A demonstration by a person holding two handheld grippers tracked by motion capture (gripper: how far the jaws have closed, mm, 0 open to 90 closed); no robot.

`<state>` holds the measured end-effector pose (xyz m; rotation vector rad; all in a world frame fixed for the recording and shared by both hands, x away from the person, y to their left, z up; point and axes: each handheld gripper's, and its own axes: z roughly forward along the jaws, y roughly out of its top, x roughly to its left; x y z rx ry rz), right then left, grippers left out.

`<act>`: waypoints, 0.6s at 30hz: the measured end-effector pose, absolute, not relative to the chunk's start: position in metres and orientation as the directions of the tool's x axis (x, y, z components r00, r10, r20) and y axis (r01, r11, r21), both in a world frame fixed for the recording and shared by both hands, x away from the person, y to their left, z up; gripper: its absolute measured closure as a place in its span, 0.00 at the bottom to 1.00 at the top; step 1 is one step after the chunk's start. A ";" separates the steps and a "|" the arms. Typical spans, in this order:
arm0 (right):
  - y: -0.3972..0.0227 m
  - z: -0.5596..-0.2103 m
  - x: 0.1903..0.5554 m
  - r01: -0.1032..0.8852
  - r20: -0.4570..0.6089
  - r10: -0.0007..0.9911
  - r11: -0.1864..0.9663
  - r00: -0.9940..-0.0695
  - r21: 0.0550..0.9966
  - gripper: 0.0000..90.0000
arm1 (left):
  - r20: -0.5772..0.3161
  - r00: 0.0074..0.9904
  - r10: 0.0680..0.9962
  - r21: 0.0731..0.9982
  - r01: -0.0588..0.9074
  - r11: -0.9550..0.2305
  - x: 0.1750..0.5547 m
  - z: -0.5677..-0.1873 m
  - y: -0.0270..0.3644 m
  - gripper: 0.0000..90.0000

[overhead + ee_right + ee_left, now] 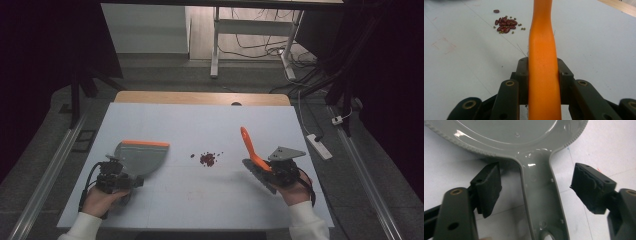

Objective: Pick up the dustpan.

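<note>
While my left gripper (131, 176) hangs low over the white table (190, 200), its jaws stand apart on either side of the grey dustpan handle (541, 202), and neither pad presses on it; the left gripper view shows a clear gap between each pad and the handle. My left jaws are therefore open, with the handle between them but not gripped. Ahead of these jaws the handle widens into the grey dustpan (142, 156), which lies flat on the table with its orange front edge (146, 143) on the far side from my gripper. My right gripper (272, 172) is clamped on the orange brush handle (543, 62): in the right gripper view both pads sit tight against its sides, and the handle runs on forward and upward past the jaws. In the high view this handle rises at a slant above my right hand (295, 192). A small heap of dark red beans (207, 159), with a few tiny green ones among them, lies on the table between my two grippers, ahead and to the left of my right jaws, well apart from the brush and from the dustpan
</note>
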<state>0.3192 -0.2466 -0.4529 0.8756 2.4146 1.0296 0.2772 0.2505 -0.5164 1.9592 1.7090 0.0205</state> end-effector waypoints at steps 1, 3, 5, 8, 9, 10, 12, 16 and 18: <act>-0.247 -0.453 0.319 0.396 -0.094 0.669 0.541 -0.738 0.742 0.78 | -0.332 0.194 0.923 0.399 0.916 -0.049 0.278 -0.517 0.250 0.31; -0.246 -0.453 0.319 0.396 -0.094 0.669 0.541 -0.738 0.742 0.78 | -0.339 0.185 0.923 0.394 0.918 -0.040 0.279 -0.518 0.251 0.35; -0.246 -0.453 0.319 0.397 -0.094 0.669 0.541 -0.737 0.742 0.78 | -0.347 0.176 0.921 0.393 0.919 -0.027 0.279 -0.518 0.251 0.41; -0.246 -0.453 0.319 0.399 -0.092 0.671 0.540 -0.736 0.741 0.78 | -0.363 0.170 0.916 0.393 0.919 -0.015 0.280 -0.519 0.252 0.46; -0.246 -0.453 0.319 0.399 -0.092 0.671 0.540 -0.736 0.741 0.78 | -0.366 0.168 0.915 0.393 0.919 -0.012 0.280 -0.519 0.252 0.46; -0.246 -0.453 0.319 0.399 -0.093 0.671 0.540 -0.736 0.741 0.78 | -0.365 0.164 0.917 0.394 0.919 -0.008 0.280 -0.519 0.252 0.49; -0.246 -0.453 0.319 0.399 -0.094 0.671 0.541 -0.736 0.741 0.78 | -0.363 0.154 0.919 0.393 0.920 0.001 0.281 -0.520 0.253 0.50; -0.246 -0.453 0.319 0.398 -0.095 0.670 0.542 -0.736 0.740 0.78 | -0.366 0.136 0.920 0.389 0.921 0.019 0.282 -0.522 0.254 0.54; -0.247 -0.454 0.320 0.401 -0.094 0.672 0.542 -0.735 0.739 0.78 | -0.374 0.134 0.918 0.390 0.921 0.025 0.282 -0.522 0.254 0.55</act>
